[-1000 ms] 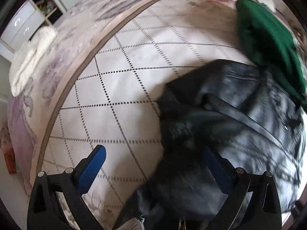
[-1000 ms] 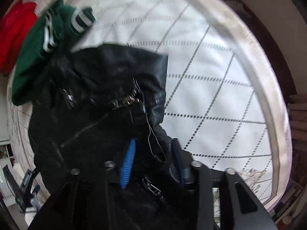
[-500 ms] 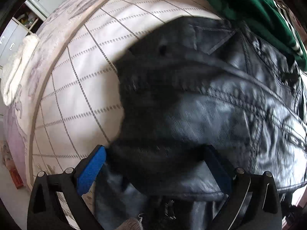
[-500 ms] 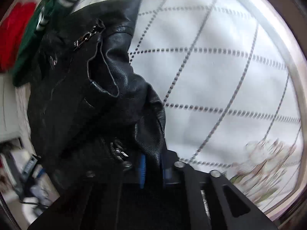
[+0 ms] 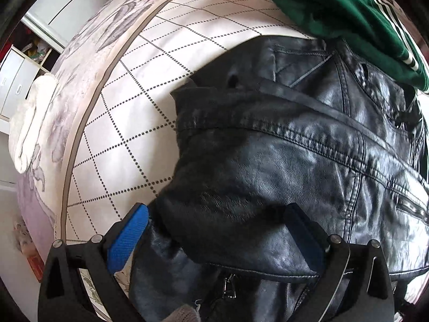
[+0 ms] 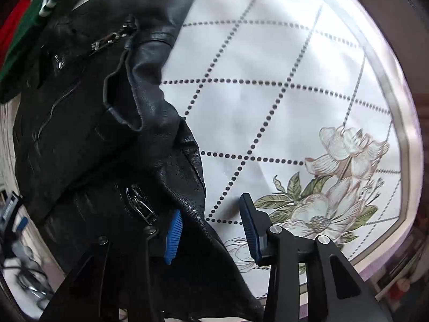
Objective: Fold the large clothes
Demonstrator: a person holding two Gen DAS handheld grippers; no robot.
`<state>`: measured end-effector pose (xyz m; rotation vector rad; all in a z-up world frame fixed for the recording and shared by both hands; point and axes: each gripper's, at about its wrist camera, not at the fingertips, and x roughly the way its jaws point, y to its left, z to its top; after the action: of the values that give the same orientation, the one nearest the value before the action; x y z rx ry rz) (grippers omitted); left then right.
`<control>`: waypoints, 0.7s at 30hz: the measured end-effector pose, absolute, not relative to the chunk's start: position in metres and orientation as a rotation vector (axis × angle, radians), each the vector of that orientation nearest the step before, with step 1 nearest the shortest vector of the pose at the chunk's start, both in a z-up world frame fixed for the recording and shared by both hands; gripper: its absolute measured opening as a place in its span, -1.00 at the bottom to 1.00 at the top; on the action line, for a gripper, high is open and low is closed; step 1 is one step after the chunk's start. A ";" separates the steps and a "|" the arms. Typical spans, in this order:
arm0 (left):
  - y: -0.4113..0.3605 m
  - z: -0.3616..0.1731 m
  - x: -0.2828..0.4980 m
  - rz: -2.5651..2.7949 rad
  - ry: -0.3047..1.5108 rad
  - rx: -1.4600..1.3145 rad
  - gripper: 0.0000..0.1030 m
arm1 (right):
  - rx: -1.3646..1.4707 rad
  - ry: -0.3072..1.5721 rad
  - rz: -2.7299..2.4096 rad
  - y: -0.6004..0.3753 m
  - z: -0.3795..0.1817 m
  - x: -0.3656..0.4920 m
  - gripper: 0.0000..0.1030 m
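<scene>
A black leather jacket (image 5: 281, 161) lies bunched on a white bed cover (image 5: 139, 112) with a dotted diamond pattern. My left gripper (image 5: 214, 230) is open, its blue pads either side of a folded edge of the jacket, low over it. In the right wrist view the jacket (image 6: 102, 134) fills the left half. My right gripper (image 6: 211, 230) is open; its left pad (image 6: 173, 234) touches the jacket's edge and its right pad stands over the bare cover.
A green garment with white stripes (image 5: 343, 21) lies against the jacket's far side, with a red one (image 6: 16, 18) beside it. A white towel (image 5: 29, 123) lies at the bed's left edge. A flower print (image 6: 335, 177) marks the cover near the right edge.
My right gripper was shut on the jacket's edge and has opened, letting it go. The left gripper stayed open and moved in over the jacket, closer to it.
</scene>
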<state>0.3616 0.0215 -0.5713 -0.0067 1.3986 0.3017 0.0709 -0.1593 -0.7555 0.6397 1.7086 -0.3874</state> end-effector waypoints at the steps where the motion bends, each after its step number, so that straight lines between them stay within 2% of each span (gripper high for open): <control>1: 0.020 -0.572 0.360 0.303 1.396 -0.005 1.00 | 0.610 1.702 -0.381 -0.156 -0.753 0.073 -0.18; 5: 0.012 -0.577 0.352 0.300 1.398 -0.009 1.00 | 0.436 1.613 -0.319 -0.132 -0.736 0.094 -0.12; 8: 0.013 -0.584 0.355 0.292 1.406 0.000 1.00 | 0.343 1.601 -0.349 -0.127 -0.745 0.098 -0.14; 16: 0.015 -0.574 0.350 0.283 1.411 -0.008 1.00 | 0.364 1.649 -0.454 -0.127 -0.760 0.123 -0.16; 21: 0.043 -0.557 0.302 0.366 1.421 -0.041 1.00 | 0.457 1.691 -0.405 -0.143 -0.769 0.140 -0.15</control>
<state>0.3016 0.0429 -0.5566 -0.0408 1.4210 0.3664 0.1402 -0.1430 -0.7687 0.4569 1.6908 -0.4048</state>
